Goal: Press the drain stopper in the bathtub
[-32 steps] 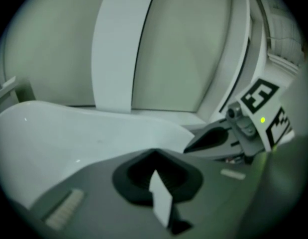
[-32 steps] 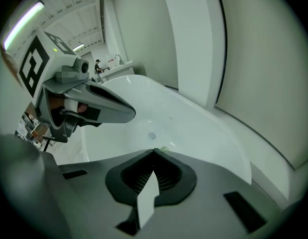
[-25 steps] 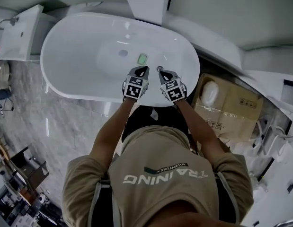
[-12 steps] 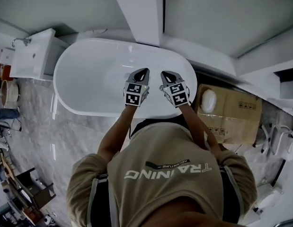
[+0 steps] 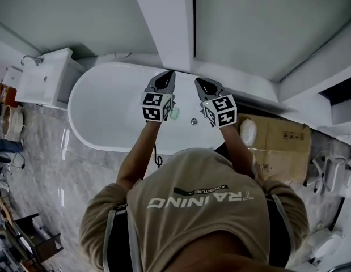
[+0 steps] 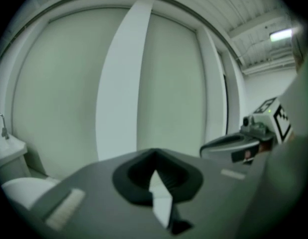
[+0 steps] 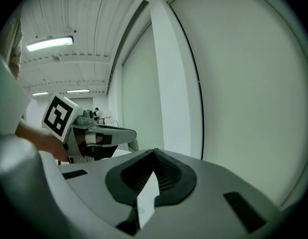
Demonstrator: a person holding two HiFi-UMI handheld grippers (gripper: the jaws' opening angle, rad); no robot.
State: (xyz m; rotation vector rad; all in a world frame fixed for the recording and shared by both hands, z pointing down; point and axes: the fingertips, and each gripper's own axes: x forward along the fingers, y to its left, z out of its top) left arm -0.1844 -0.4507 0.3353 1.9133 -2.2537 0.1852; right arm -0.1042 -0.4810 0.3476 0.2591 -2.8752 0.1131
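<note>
The white oval bathtub [image 5: 104,115] lies below me in the head view. On its near side sits a small round chrome fitting [image 5: 193,121], with a pale green object [image 5: 175,113] beside it. The tub floor behind the left marker cube is hidden. My left gripper [image 5: 167,75] and right gripper [image 5: 200,83] are held side by side above the tub, pointing at the far wall, both shut and holding nothing. In the left gripper view the jaws [image 6: 154,153] face a blank wall. The right gripper's jaws [image 7: 154,152] face the same wall.
A white pillar [image 5: 164,21] rises behind the tub. A washbasin unit with a faucet [image 5: 45,75] stands at the tub's left end. A cardboard box [image 5: 280,140] lies to the right. Marble floor [image 5: 56,169] runs along the near side, with clutter at the far left.
Both grippers have risen from the tub's near rim and moved out over the tub toward the far wall. The chrome fitting and green object now show behind them.
</note>
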